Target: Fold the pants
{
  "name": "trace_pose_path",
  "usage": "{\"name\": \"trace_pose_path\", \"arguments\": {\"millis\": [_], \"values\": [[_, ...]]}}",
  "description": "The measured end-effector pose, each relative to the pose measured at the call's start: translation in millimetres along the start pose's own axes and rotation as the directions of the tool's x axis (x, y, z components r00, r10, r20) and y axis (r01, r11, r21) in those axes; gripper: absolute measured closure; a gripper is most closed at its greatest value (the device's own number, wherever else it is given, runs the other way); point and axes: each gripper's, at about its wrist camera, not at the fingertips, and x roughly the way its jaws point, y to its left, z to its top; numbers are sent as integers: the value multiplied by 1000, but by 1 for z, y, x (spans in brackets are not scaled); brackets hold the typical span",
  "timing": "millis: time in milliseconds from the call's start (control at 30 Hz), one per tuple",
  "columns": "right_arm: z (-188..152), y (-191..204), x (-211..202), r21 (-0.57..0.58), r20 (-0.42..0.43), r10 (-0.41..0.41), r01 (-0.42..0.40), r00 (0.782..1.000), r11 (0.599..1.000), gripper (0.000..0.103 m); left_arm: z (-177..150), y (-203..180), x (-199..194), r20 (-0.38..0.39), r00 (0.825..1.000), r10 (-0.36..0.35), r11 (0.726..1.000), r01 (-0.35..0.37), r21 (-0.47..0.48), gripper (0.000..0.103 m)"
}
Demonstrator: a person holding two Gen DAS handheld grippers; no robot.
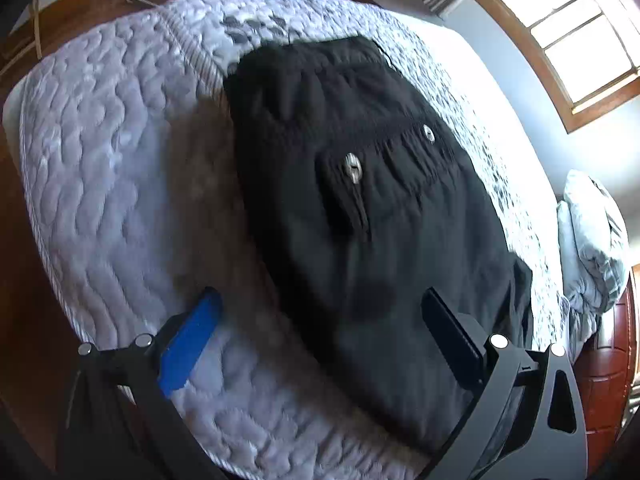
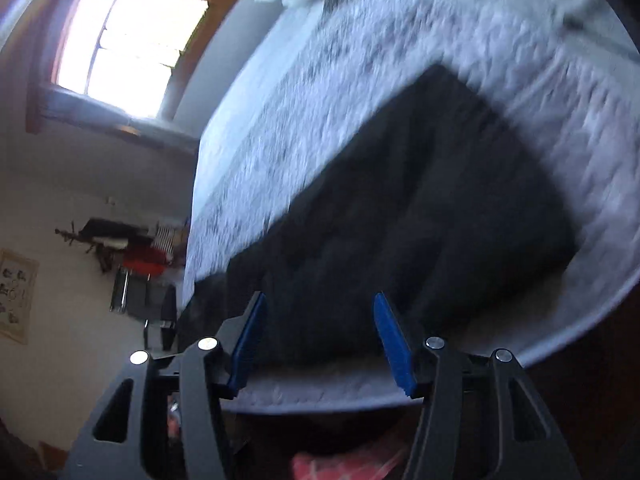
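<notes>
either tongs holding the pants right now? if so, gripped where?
Nothing held. Left tongs open wide above the black pants on the bed; right tongs also open, nothing between the pads.

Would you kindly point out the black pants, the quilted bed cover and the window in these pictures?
black pants [image 1: 400,216]: left wrist view, fabric below the waistband.
quilted bed cover [image 1: 112,168]: left wrist view, bare quilting beside the pants.
window [image 2: 128,40]: right wrist view, bright pane.

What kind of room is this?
Most likely a bedroom: black pants lie on a bed with a quilted white cover, a rumpled pillow sits at one end, and a wood-framed window lights the wall.
</notes>
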Motion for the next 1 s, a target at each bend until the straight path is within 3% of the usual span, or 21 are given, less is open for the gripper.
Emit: {"name": "trace_pose_path", "arguments": {"millis": [167, 400, 567, 667, 700, 767, 900, 1000], "values": [[-11, -9, 26, 46, -74, -80, 83, 994, 995, 46, -13, -4, 2, -43, 999, 8, 998, -5, 59, 3], [5, -45, 33, 143, -44, -180, 185, 983, 972, 45, -22, -22, 18, -64, 997, 34, 995, -27, 98, 3], [14, -67, 32, 239, 60, -104, 87, 993, 967, 45, -25, -39, 35, -50, 997, 57, 993, -52, 104, 3], [21, -67, 35, 222, 119, -82, 54, 990, 974, 63, -25, -49, 44, -25, 997, 69, 993, -66, 97, 3], [25, -67, 37, 217, 130, -72, 42, 989, 975, 75, -25, -53, 46, -22, 997, 79, 992, -77, 99, 3], [38, -60, 41, 198, 142, -65, 36, 988, 980, 85, -25, -65, 52, -16, 997, 79, 992, -77, 104, 3], [59, -37, 37, 92, 206, -64, 46, 977, 995, 91, -28, -96, 67, -23, 999, 36, 993, -33, 110, 3], [79, -31, 26, 81, 250, -57, 38, 966, 996, 91, -32, -121, 85, -28, 998, 57, 993, -54, 108, 3]]}}
